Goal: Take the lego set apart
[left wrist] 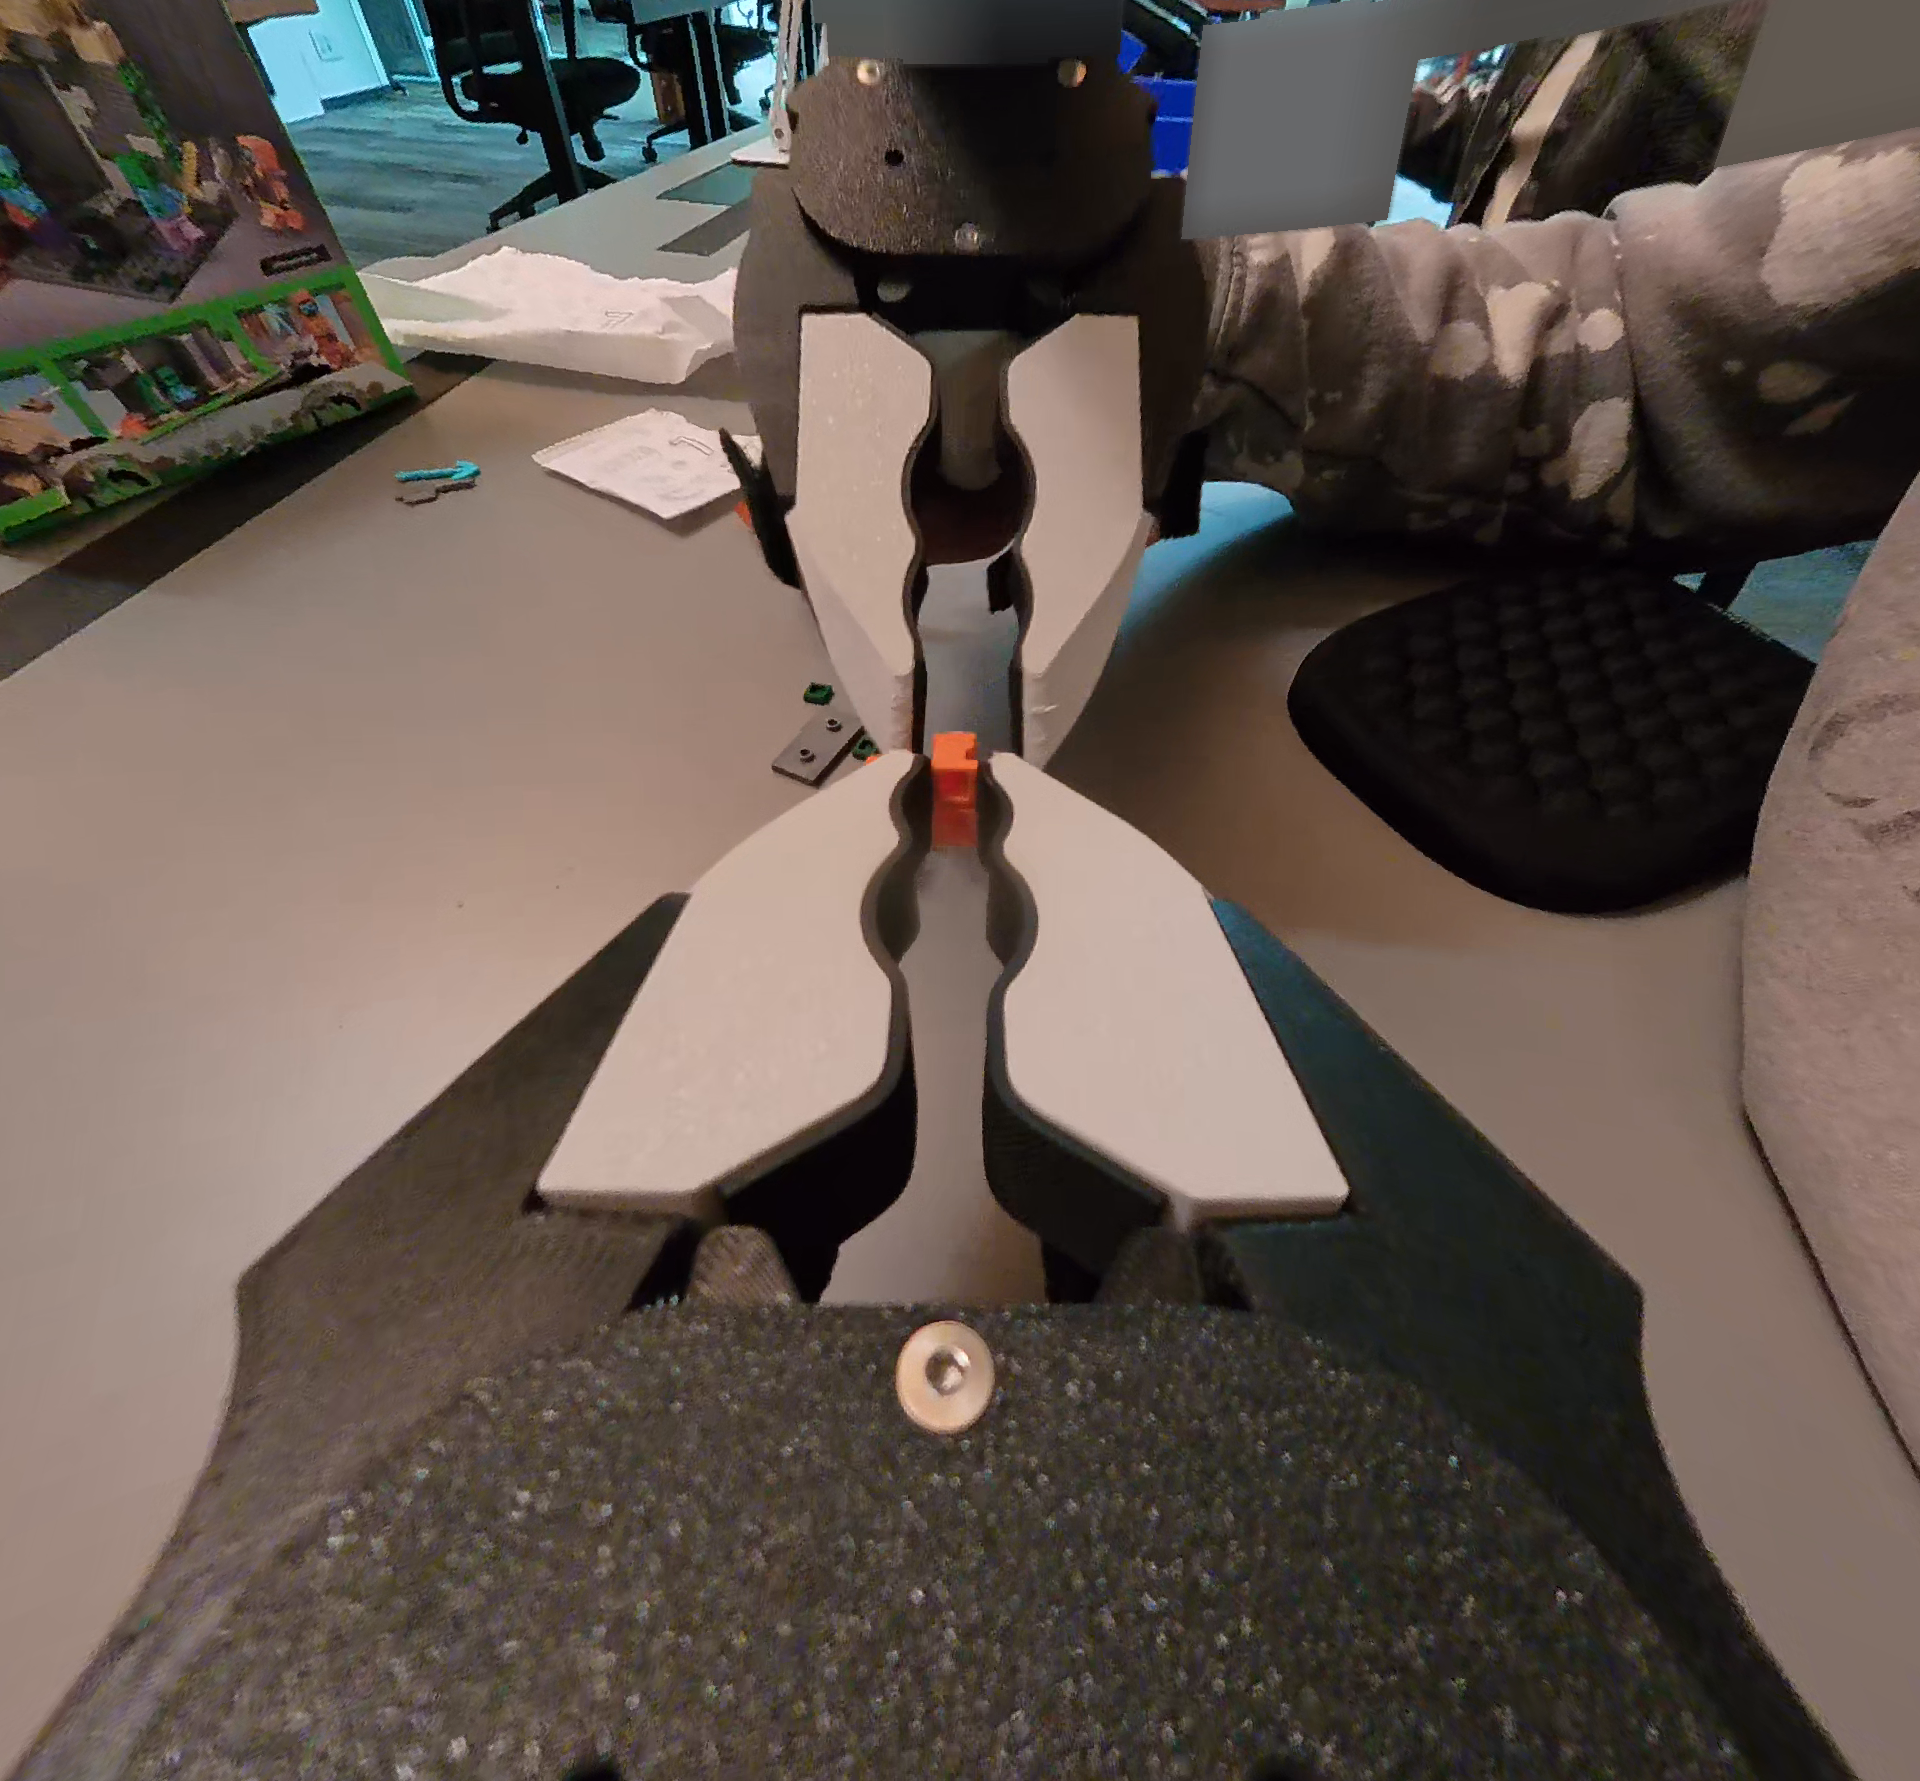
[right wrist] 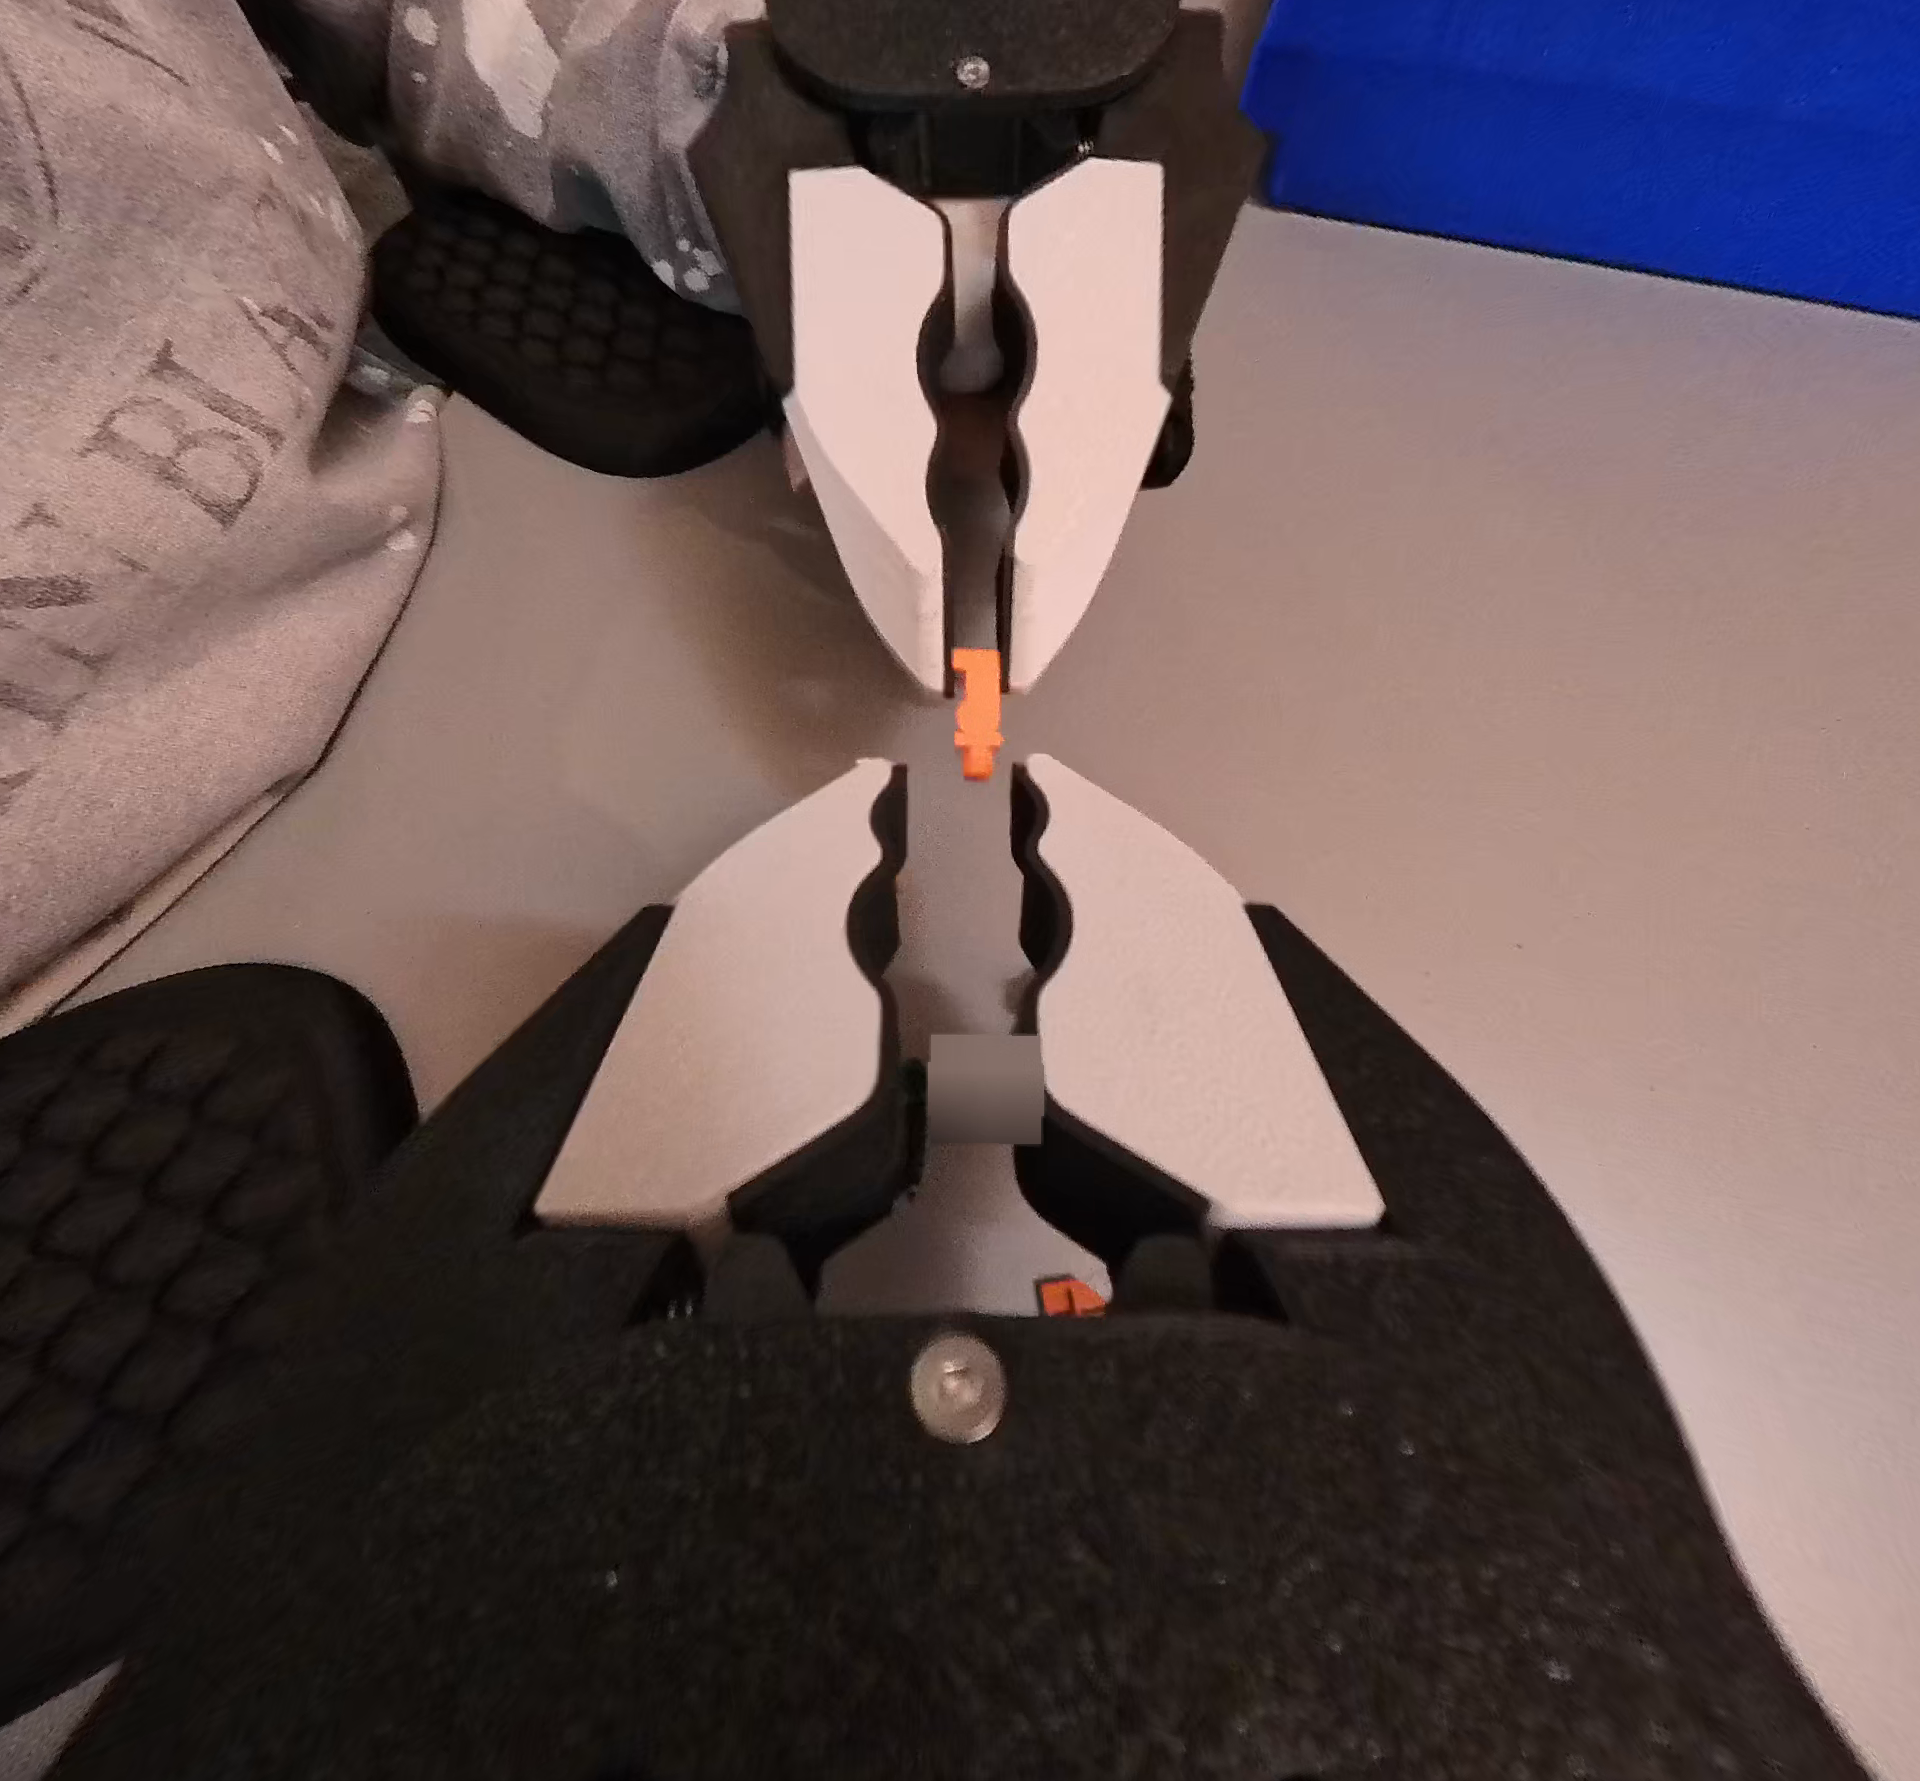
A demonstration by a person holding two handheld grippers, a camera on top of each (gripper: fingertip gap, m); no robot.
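Note:
A small orange lego piece (left wrist: 954, 796) is clamped between the fingertips of my left gripper (left wrist: 954, 767), just above the grey table (left wrist: 364, 848). In the right wrist view the same piece (right wrist: 977, 708) sticks out of the left gripper (right wrist: 979, 687) toward me. My right gripper (right wrist: 958, 773) faces it tip to tip with its jaws apart. The piece's near end reaches the gap between its tips, and the fingers do not touch it. In the left wrist view the right gripper (left wrist: 966, 729) stands open just beyond the piece.
A black plate with green bits (left wrist: 816, 749), a turquoise piece (left wrist: 436, 476), a paper sheet (left wrist: 644, 464), white bags (left wrist: 561, 308) and the lego box (left wrist: 156, 225) lie at left. Another orange piece (right wrist: 1070, 1300) lies under my right gripper. A blue bin (right wrist: 1610, 69) is nearby. A person's sleeve (left wrist: 1558, 381) and a chair seat (left wrist: 1558, 744) are at right. The grippers are tip to tip, or close to it.

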